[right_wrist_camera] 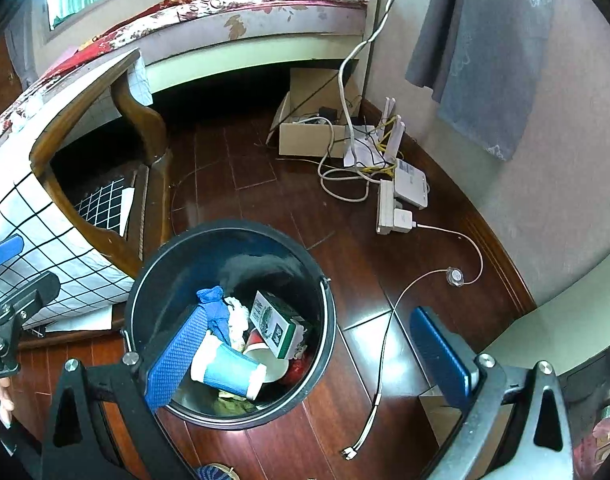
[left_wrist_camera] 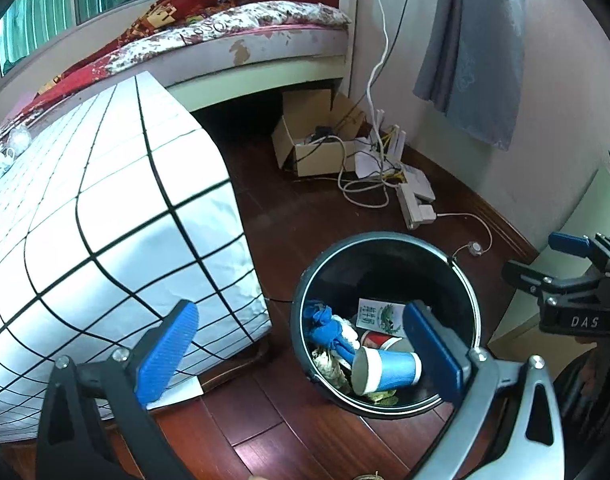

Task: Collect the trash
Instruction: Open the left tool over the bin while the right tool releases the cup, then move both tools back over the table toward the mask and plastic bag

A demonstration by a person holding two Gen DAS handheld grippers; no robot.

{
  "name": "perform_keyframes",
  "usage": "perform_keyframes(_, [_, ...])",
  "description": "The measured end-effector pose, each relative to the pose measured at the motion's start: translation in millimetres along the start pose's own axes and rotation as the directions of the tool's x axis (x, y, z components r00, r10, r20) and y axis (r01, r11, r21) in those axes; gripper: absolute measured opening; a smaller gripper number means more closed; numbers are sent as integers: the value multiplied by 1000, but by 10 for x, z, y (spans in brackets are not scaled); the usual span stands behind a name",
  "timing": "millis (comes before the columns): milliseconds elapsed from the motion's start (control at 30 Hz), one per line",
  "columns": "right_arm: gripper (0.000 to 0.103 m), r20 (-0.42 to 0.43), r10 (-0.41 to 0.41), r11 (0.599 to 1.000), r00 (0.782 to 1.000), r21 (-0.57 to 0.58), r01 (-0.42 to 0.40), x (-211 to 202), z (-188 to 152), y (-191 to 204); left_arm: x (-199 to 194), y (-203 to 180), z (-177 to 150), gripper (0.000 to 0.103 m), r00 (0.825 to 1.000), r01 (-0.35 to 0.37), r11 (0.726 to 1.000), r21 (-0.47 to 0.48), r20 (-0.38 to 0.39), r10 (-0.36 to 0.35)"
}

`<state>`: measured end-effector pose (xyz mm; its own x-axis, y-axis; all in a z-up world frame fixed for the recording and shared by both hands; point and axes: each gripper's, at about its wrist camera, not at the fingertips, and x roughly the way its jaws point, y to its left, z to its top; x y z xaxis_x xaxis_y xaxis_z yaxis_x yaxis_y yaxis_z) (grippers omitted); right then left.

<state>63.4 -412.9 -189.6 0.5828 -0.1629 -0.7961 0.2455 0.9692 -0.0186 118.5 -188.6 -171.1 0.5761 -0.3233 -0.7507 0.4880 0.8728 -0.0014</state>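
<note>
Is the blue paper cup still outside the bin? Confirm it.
No, the blue paper cup lies on its side inside the black bin, on top of the other trash.

Both wrist views above bin (left_wrist_camera: 385, 240)

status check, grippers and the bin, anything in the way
Left gripper open, empty. Right gripper open, empty. Blue cup and carton lie in the bin. Loose cable on floor beside bin.

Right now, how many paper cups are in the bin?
2: a blue cup on its side on top, and a red cup beside it, partly covered. More may be buried under the trash.
</note>
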Motion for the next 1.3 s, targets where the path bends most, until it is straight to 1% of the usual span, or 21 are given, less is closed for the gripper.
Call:
perform_keyframes(633, [102,62,29,997,998,-70,-25,-297,48,300,-297,158,7,102,998,-33,999,-36,56,35])
perform_keyframes(733, [102,76,36,996,996,-84,-29,-365,87,363,-376,213,43,102,996,-49,998,-42,73,52])
perform_keyframes(900, [102,113,48,992,992,-119,-34,-511,240,516,-505,381,137,102,991,-86,994,-74,95,92])
perform_keyframes(1033, [102,149,66,988,987,-145,-45,-634,386,645,-690,581,236,102,981,-129,986,-109,133,143])
perform_keyframes(1167, [102,186,86,984,979,-169,-54,-754,577,814,-856,802,315,102,971,-154,978,-142,163,176])
perform_keyframes(1300, [102,216,118,977,969,-200,-74,-834,792,1075,-964,1059,363,102,963,-173,969,-174,175,203])
